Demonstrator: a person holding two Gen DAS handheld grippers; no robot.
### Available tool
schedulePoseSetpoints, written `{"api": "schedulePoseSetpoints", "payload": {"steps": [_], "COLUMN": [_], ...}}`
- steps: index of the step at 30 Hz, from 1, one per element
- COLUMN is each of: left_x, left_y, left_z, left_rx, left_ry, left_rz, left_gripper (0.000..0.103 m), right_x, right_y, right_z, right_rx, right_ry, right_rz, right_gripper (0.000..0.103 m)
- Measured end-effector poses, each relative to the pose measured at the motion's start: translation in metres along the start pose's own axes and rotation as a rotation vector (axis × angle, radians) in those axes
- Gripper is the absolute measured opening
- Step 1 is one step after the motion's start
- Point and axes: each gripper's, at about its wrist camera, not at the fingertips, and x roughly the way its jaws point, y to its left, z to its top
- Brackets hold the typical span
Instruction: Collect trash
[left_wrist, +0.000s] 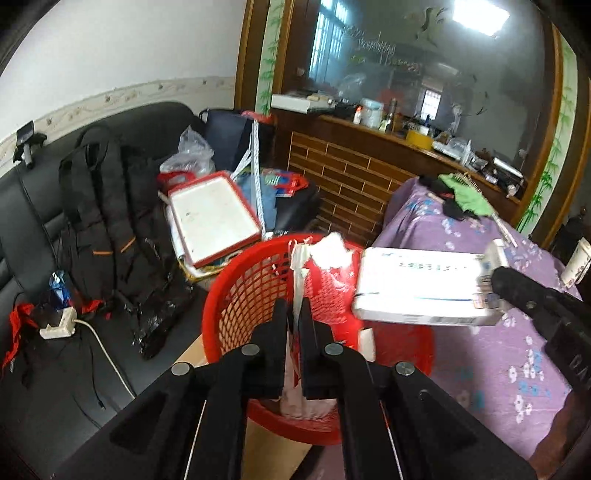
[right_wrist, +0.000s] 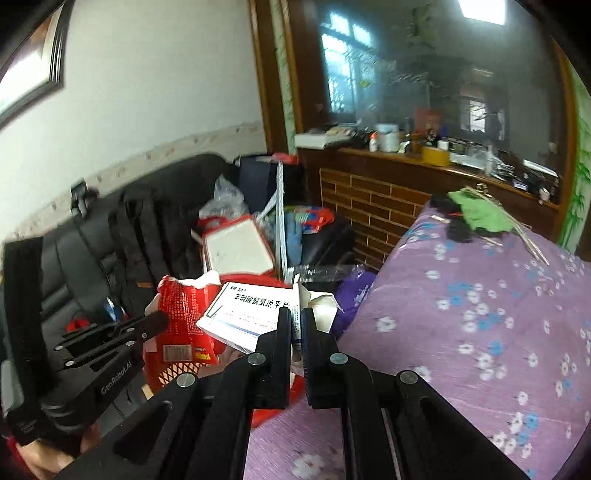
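My right tool (right_wrist: 295, 325) is clamped on the near edge of a white medicine box (right_wrist: 251, 314) with black Chinese print, jaws close together. The box hangs over the red mesh basket (right_wrist: 177, 369). A red printed packet (right_wrist: 184, 317) with white crumpled paper (right_wrist: 207, 278) stands in the basket, touching the box's left side. My left tool (right_wrist: 157, 321) reaches in from the left, tip against the packet; grip unclear. To the right, the table with its purple floral cloth (right_wrist: 461, 332) carries a green cloth (right_wrist: 480, 214) at the far end.
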Motion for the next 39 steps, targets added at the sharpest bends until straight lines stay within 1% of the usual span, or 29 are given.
{"api": "schedulePoseSetpoints", "payload": {"steps": [1, 2, 3, 4, 6, 7, 8, 9, 10, 11, 12, 13, 14, 15, 16, 17, 18, 20, 22, 23, 27, 29, 32, 34, 36, 39], "left_x": [0.003, 0.006, 0.004, 0.0, -0.01, -0.018, -0.025, -0.035, -0.046, -0.055, -0.069, -0.078, -0.091, -0.103, -0.112, -0.123, -0.133, -0.145, -0.156, -0.159, -0.175, -0.18, -0.181, -0.179, -0.175, -0.171], "left_y": [0.004, 0.006, 0.008, 0.008, 0.006, 0.005, 0.003, 0.002, 0.0, -0.003, -0.007, -0.011, -0.018, -0.024, -0.03, -0.036, -0.043, -0.052, -0.06, -0.062, -0.067, -0.064, -0.055, -0.049, -0.046, -0.043], "left_z": [-0.001, -0.002, -0.004, -0.007, -0.011, -0.014, -0.016, -0.02, -0.025, -0.029, -0.037, -0.042, -0.05, -0.058, -0.064, -0.072, -0.08, -0.091, -0.102, -0.105, -0.123, -0.13, -0.138, -0.141, -0.144, -0.145], "left_rx": [-0.013, -0.02, -0.024, -0.022, -0.018, -0.019, -0.02, -0.022, -0.021, -0.016, -0.001, 0.015, 0.038, 0.057, 0.072, 0.094, 0.118, 0.145, 0.154, 0.155, 0.185, 0.186, 0.172, 0.158, 0.172, 0.18], "left_ry": [0.009, 0.011, 0.001, -0.016, -0.049, -0.067, -0.08, -0.1, -0.131, -0.159, -0.2, -0.224, -0.249, -0.272, -0.29, -0.313, -0.33, -0.345, -0.344, -0.34, -0.355, -0.344, -0.312, -0.286, -0.266, -0.266], "left_rz": [0.0, 0.0, -0.001, 0.005, 0.022, 0.021, 0.018, 0.023, 0.036, 0.048, 0.065, 0.077, 0.083, 0.076, 0.073, 0.079, 0.098, 0.127, 0.151, 0.155, 0.224, 0.228, 0.224, 0.243, 0.259, 0.272], "left_gripper": [0.024, 0.044, 0.05, 0.052, 0.052, 0.053, 0.057, 0.061, 0.07, 0.076, 0.078, 0.082, 0.088, 0.091, 0.097, 0.1, 0.101, 0.103, 0.103, 0.103, 0.103, 0.103, 0.103, 0.103, 0.103, 0.103], "right_x": [0.006, 0.007, 0.005, 0.001, -0.011, -0.017, -0.025, -0.035, -0.046, -0.055, -0.069, -0.081, -0.093, -0.106, -0.115, -0.128, -0.139, -0.161, -0.178, -0.186, -0.216, -0.226, -0.235, -0.234, -0.231, -0.227], "right_y": [0.002, 0.005, 0.004, 0.003, -0.008, -0.012, -0.018, -0.022, -0.024, -0.025, -0.027, -0.026, -0.026, -0.023, -0.022, -0.021, -0.02, -0.016, -0.012, -0.01, -0.004, -0.003, -0.004, -0.004, -0.003, 0.001], "right_z": [0.0, -0.003, -0.005, -0.006, -0.009, -0.011, -0.013, -0.016, -0.02, -0.025, -0.033, -0.039, -0.047, -0.058, -0.064, -0.075, -0.084, -0.101, -0.116, -0.123, -0.145, -0.152, -0.158, -0.16, -0.16, -0.16], "right_rx": [-0.006, -0.008, -0.005, 0.001, 0.033, 0.055, 0.077, 0.089, 0.083, 0.074, 0.065, 0.055, 0.037, 0.014, 0.002, -0.009, -0.015, -0.029, -0.044, -0.047, -0.048, -0.038, -0.006, 0.008, 0.009, -0.006], "right_ry": [0.011, 0.016, 0.016, 0.01, 0.002, -0.001, -0.005, -0.011, -0.021, -0.03, -0.047, -0.064, -0.079, -0.095, -0.105, -0.12, -0.131, -0.151, -0.157, -0.156, -0.175, -0.176, -0.164, -0.153, -0.141, -0.136], "right_rz": [0.01, 0.017, 0.024, 0.034, 0.045, 0.05, 0.057, 0.058, 0.039, 0.006, -0.045, -0.069, -0.091, -0.128, -0.157, -0.189, -0.199, -0.229, -0.281, -0.303, -0.348, -0.367, -0.381, -0.383, -0.381, -0.382], "right_gripper": [0.012, 0.013, 0.013, 0.013, 0.014, 0.018, 0.021, 0.034, 0.05, 0.058, 0.068, 0.074, 0.077, 0.081, 0.086, 0.089, 0.093, 0.094, 0.096, 0.096, 0.1, 0.101, 0.101, 0.101, 0.101, 0.101]}}
